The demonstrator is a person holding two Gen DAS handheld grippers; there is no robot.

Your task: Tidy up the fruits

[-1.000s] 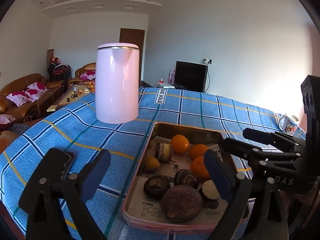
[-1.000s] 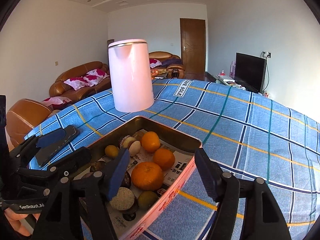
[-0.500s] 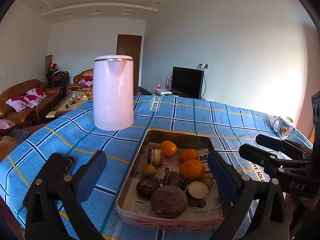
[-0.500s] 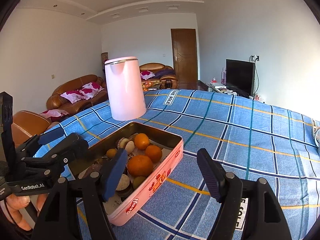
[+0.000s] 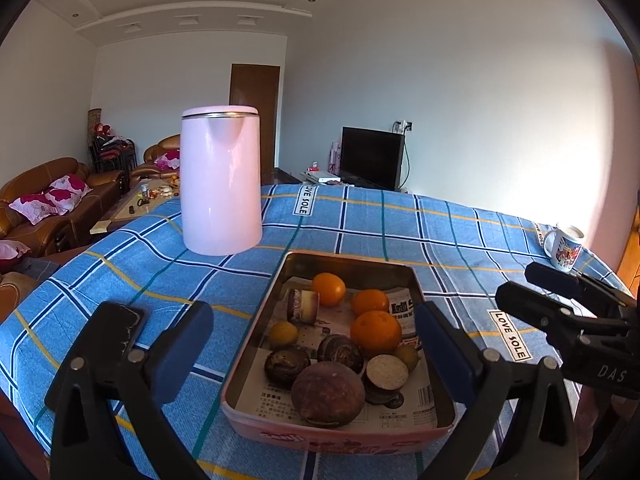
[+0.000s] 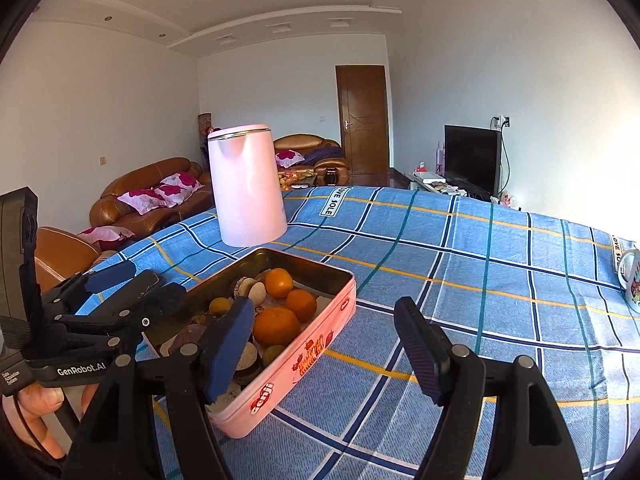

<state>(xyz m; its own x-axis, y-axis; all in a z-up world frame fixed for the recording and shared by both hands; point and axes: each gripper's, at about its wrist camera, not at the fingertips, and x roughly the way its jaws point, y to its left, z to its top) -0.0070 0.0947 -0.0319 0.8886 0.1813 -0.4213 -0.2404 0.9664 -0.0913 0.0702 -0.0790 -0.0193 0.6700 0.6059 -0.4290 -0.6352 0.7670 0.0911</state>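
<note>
A pink metal tin (image 5: 336,434) (image 6: 304,356) lined with newspaper sits on the blue plaid tablecloth. It holds three oranges (image 5: 375,331) (image 6: 277,326), several dark brown passion fruits (image 5: 328,394), a small yellow fruit (image 5: 283,333) and cut halves. My left gripper (image 5: 312,352) is open and empty, held back from the tin's near edge. My right gripper (image 6: 324,344) is open and empty over the tin's right side. It shows at the right of the left wrist view (image 5: 560,300), and the left gripper at the left of the right wrist view (image 6: 120,292).
A tall pink kettle (image 5: 220,180) (image 6: 247,186) stands behind the tin. A black phone (image 5: 116,324) lies on the cloth at the left. A printed mug (image 5: 565,247) stands at the table's far right edge. Sofas, a TV and a door lie beyond.
Both grippers have drawn back and up from the tin, so it looks smaller and farther. Both stay open and empty. The fruit has not moved.
</note>
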